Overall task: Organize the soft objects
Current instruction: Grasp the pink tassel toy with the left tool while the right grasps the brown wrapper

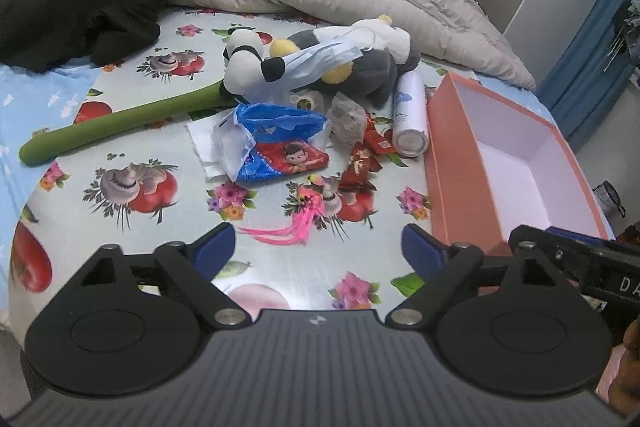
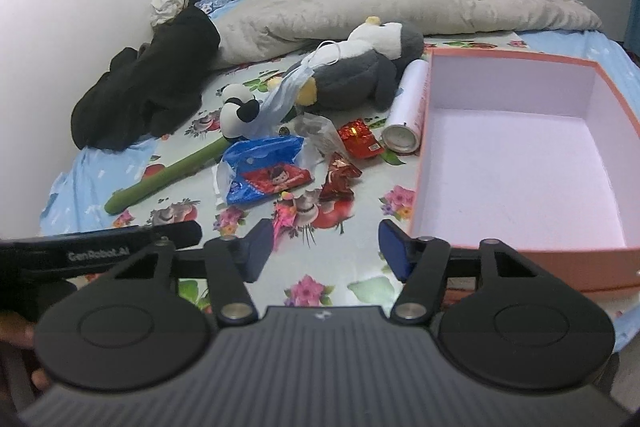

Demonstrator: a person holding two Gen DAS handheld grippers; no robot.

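Your left gripper (image 1: 318, 247) hovers over the flowered sheet (image 1: 132, 131) on the bed with its jaws spread wide and holding nothing. Ahead of them, from the left, you have the green plush stem (image 1: 120, 121), the panda plush (image 1: 244, 61) and the grey penguin plush (image 1: 360, 67) (a blue face mask (image 1: 324, 61) is draped across both), all well beyond the jaws. A blue plastic bag (image 1: 276, 131) lies nearer. The pink box (image 1: 456, 163) sits to the right. Your right gripper (image 2: 320, 247) likewise has its jaws released and empty, just beside the pink box's near corner.
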